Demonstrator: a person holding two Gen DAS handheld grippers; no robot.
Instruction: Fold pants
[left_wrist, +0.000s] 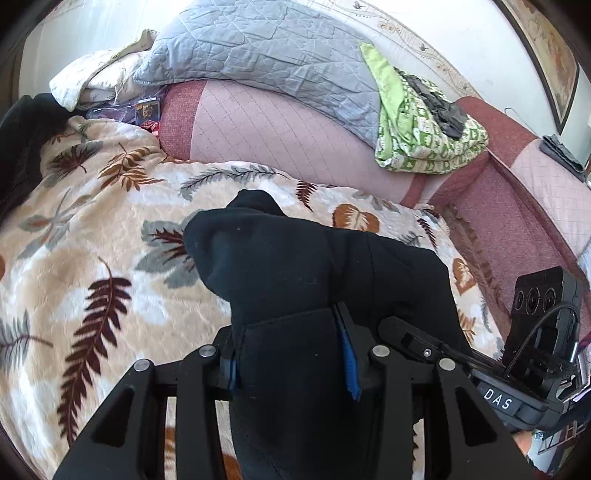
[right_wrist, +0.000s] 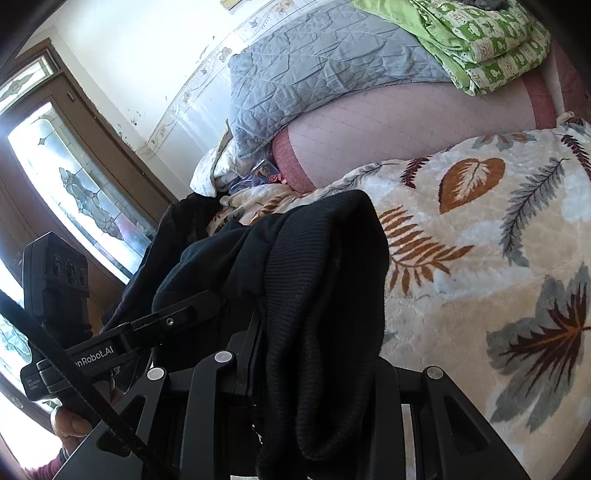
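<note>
The black pants (left_wrist: 295, 266) hang bunched above a leaf-patterned blanket (left_wrist: 110, 229). In the left wrist view my left gripper (left_wrist: 291, 354) is shut on a thick fold of them, with its blue pads (left_wrist: 349, 362) pressing each side. The right gripper's finger (left_wrist: 406, 338) clamps the same cloth just to the right. In the right wrist view my right gripper (right_wrist: 295, 350) is shut on the pants (right_wrist: 236, 251), and a ribbed band (right_wrist: 325, 280) drapes over its fingers and hides the tips. The left gripper's finger (right_wrist: 184, 310) grips the cloth close beside it.
The blanket (right_wrist: 480, 221) covers a pink quilted sofa (left_wrist: 258, 129). On the sofa back lie a grey quilt (left_wrist: 258, 48) and folded green bedding (left_wrist: 424, 129). Another dark garment (left_wrist: 22, 147) lies at the left. A stained-glass door (right_wrist: 74, 177) stands behind. A hand (right_wrist: 70, 424) holds the left gripper.
</note>
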